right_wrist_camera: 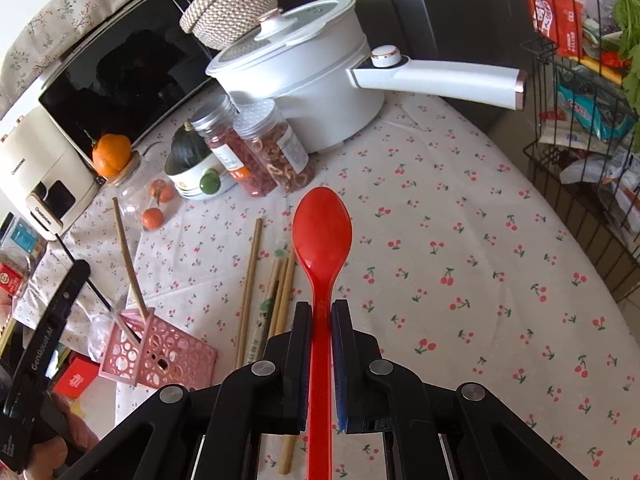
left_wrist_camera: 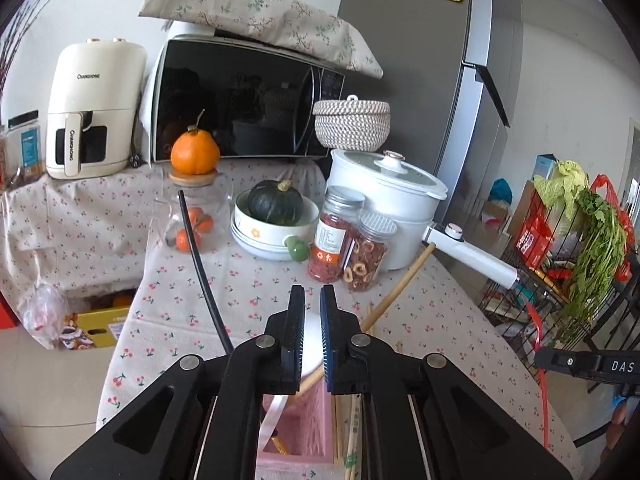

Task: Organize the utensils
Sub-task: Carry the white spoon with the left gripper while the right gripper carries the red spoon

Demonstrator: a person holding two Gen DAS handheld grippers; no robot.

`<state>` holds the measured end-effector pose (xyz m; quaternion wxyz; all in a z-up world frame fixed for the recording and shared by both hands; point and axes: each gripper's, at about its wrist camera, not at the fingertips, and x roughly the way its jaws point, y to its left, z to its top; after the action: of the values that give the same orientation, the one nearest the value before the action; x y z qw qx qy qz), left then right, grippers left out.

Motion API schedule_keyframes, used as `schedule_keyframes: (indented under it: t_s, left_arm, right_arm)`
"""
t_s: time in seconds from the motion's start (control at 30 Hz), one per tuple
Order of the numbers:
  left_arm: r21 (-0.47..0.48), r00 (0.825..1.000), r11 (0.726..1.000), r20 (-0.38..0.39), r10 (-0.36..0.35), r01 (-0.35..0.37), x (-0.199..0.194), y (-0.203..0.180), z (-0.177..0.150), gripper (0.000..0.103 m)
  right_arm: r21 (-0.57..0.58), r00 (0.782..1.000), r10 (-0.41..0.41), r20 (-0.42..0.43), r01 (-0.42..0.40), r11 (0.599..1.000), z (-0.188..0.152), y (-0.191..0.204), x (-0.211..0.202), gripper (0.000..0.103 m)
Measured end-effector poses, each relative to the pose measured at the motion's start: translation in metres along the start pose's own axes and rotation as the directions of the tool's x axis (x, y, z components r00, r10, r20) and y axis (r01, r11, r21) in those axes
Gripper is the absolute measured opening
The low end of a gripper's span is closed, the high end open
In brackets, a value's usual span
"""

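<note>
Right wrist view, left to right. Far left edge: your left claw (right_wrist_camera: 60,292) hangs over the pink holder (right_wrist_camera: 160,350), lower left of frame. The holder already has a stick or two standing in it, leaning up and left. Just right of it, loose chopsticks (right_wrist_camera: 250,288) lie on the cherry-print counter (right_wrist_camera: 460,240), long axes running bottom to top of frame, right under and just left of your right claw (right_wrist_camera: 321,308). That claw is clamped on the red spoon (right_wrist_camera: 322,236): handle pinched between the pads, bowl sticking straight out ahead toward frame centre, above the counter.

The key relation: the holder lies left and lower from the spoon, with the chopsticks between. The spoon's long axis runs along the claw, so you probably need to swing left and tip the handle end down into the holder. The left claw is nearer the holder and likely in your way; I'd clear it first.

Left wrist view: left claw (left_wrist_camera: 312,294) jaws stand slightly apart, nothing pressed between the pads. The holder (left_wrist_camera: 304,432) sits directly below it, bottom centre, with a chopstick (left_wrist_camera: 400,284) leaning out up and right.

Behind: jars (right_wrist_camera: 256,152), bowl with squash (right_wrist_camera: 192,168), white pot (right_wrist_camera: 304,80) upper centre, wire rack (right_wrist_camera: 580,160) far right. All well apart from the path.
</note>
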<state>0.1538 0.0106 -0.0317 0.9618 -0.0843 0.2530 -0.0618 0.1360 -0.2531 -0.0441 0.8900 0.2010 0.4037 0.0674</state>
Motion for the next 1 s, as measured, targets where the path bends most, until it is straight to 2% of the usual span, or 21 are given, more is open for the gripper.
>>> schedule_keyframes:
  t_s: [0.03, 0.1, 0.17, 0.23, 0.3, 0.5, 0.63, 0.77, 0.9, 1.0]
  left_arm:
    - [-0.005, 1.0, 1.0, -0.016, -0.001, 0.001, -0.004, 0.001, 0.001, 0.022]
    - [-0.026, 0.999, 1.0, -0.038, 0.004, -0.005, -0.015, 0.005, 0.002, 0.051]
    - [-0.055, 0.996, 0.998, -0.091, 0.008, -0.013, -0.023, 0.009, 0.003, 0.057]
    - [-0.076, 0.982, 0.997, -0.187, 0.005, -0.02, -0.027, 0.015, 0.002, 0.058]
    - [-0.087, 0.961, 0.995, -0.275, 0.021, -0.047, -0.032, 0.022, -0.003, 0.058]
    - [-0.119, 0.917, 0.99, -0.398, 0.02, -0.074, -0.044, 0.052, -0.02, 0.066]
    - [-0.098, 0.888, 0.991, -0.458, 0.032, -0.086, -0.044, 0.074, -0.028, 0.066]
    - [-0.121, 0.866, 0.986, -0.499, 0.038, -0.113, -0.042, 0.101, -0.029, 0.066]
    - [-0.137, 0.857, 0.982, -0.514, 0.044, -0.133, -0.043, 0.118, -0.028, 0.066]
    - [-0.147, 0.854, 0.981, -0.519, 0.035, -0.129, -0.045, 0.125, -0.028, 0.066]
  right_arm:
    - [0.002, 1.0, 0.011, 0.009, -0.011, 1.0, 0.0, 0.003, -0.001, 0.008]
    - [0.006, 0.999, 0.029, 0.032, -0.029, 1.0, 0.0, 0.01, -0.005, 0.008]
    - [0.007, 0.997, 0.046, 0.056, -0.047, 0.999, 0.0, 0.019, -0.008, 0.008]
    - [0.005, 0.995, 0.063, 0.082, -0.064, 0.998, -0.001, 0.029, -0.01, 0.008]
    - [0.005, 0.99, 0.083, 0.112, -0.084, 0.996, -0.001, 0.04, -0.012, 0.008]
    - [-0.017, 0.967, 0.141, 0.212, -0.141, 0.99, -0.005, 0.073, -0.016, 0.008]
    - [-0.046, 0.944, 0.169, 0.284, -0.163, 0.986, -0.009, 0.099, -0.019, 0.008]
    - [-0.102, 0.924, 0.18, 0.339, -0.154, 0.983, -0.011, 0.135, -0.011, 0.008]
    - [-0.19, 0.904, 0.191, 0.382, -0.125, 0.974, -0.02, 0.17, 0.006, 0.008]
    - [-0.189, 0.901, 0.187, 0.39, -0.12, 0.975, -0.022, 0.184, 0.023, 0.008]
